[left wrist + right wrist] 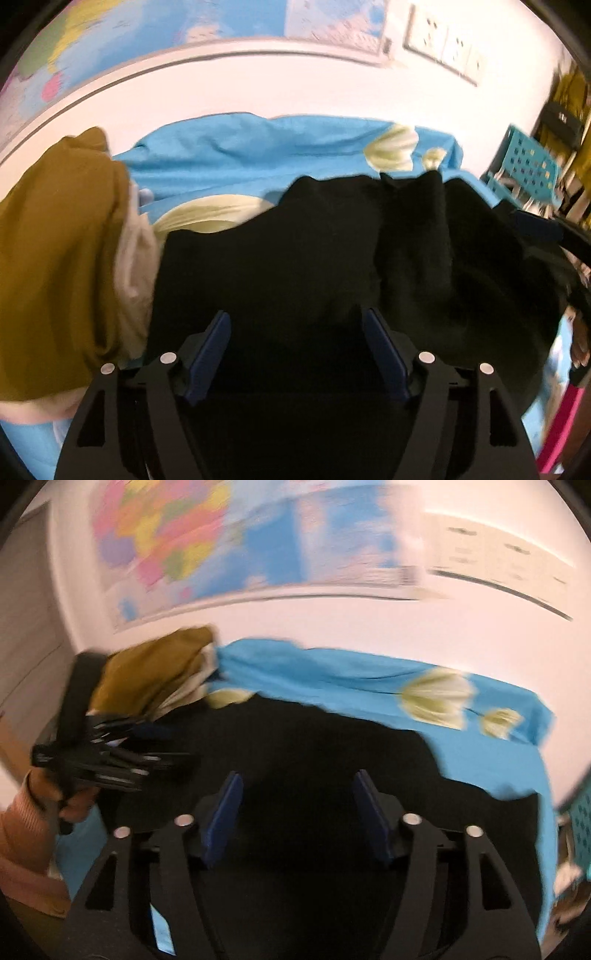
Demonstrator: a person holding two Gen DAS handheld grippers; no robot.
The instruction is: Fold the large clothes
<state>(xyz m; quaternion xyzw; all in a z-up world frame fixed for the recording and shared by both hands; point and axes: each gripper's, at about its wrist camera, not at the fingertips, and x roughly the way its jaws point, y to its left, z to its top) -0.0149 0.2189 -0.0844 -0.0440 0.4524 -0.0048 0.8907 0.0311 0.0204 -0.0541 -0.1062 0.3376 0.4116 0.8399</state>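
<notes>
A black knitted garment (314, 240) lies spread on a blue flower-printed sheet (258, 155), which reaches back to the wall. A mustard-brown folded cloth pile (55, 240) sits at its left, a turquoise perforated plastic basket (528, 166) far right.

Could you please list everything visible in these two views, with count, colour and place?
black garment: one, black, spread on the sheet under both grippers.
sheet: one, blue with pale flowers, covering the surface.
clothes pile: one, mustard over cream, left of the garment.
map: one, multicoloured, on the wall.
sockets: a row, white, on the wall.
basket: one, teal, far right.
left gripper: black with blue pads, open, nothing between them.
right gripper: same, open.
sleeve: one, pink, lower left.
</notes>
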